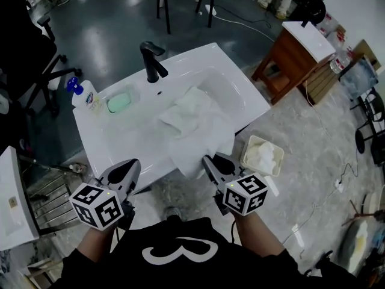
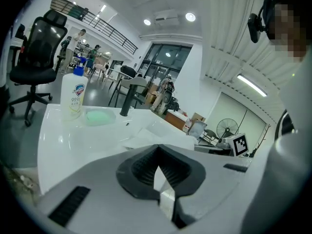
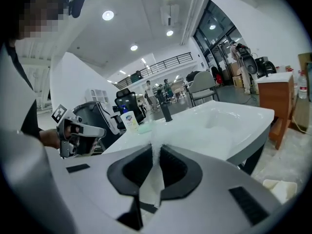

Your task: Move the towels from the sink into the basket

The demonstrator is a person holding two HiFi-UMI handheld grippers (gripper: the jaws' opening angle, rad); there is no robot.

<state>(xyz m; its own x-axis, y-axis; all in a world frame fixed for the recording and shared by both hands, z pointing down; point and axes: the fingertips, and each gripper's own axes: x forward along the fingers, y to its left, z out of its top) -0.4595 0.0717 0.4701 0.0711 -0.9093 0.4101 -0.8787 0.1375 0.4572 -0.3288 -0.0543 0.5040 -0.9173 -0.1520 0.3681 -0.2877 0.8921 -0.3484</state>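
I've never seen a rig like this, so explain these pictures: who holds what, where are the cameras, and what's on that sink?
No robot: a person holds a two-jaw gripper in each hand. One picture looks down from a head camera; the other two come from cameras on the grippers, looking along the jaws. There is a white sink with a black faucet, soap bottle and towels; a basket stands on the floor beside it. The right gripper pinches a towel in its jaws; the left gripper looks closed on nothing.

Crumpled white towels [image 1: 191, 116] in the white sink [image 1: 123, 138], one over its front rim; pale square basket [image 1: 246, 155] just beside.
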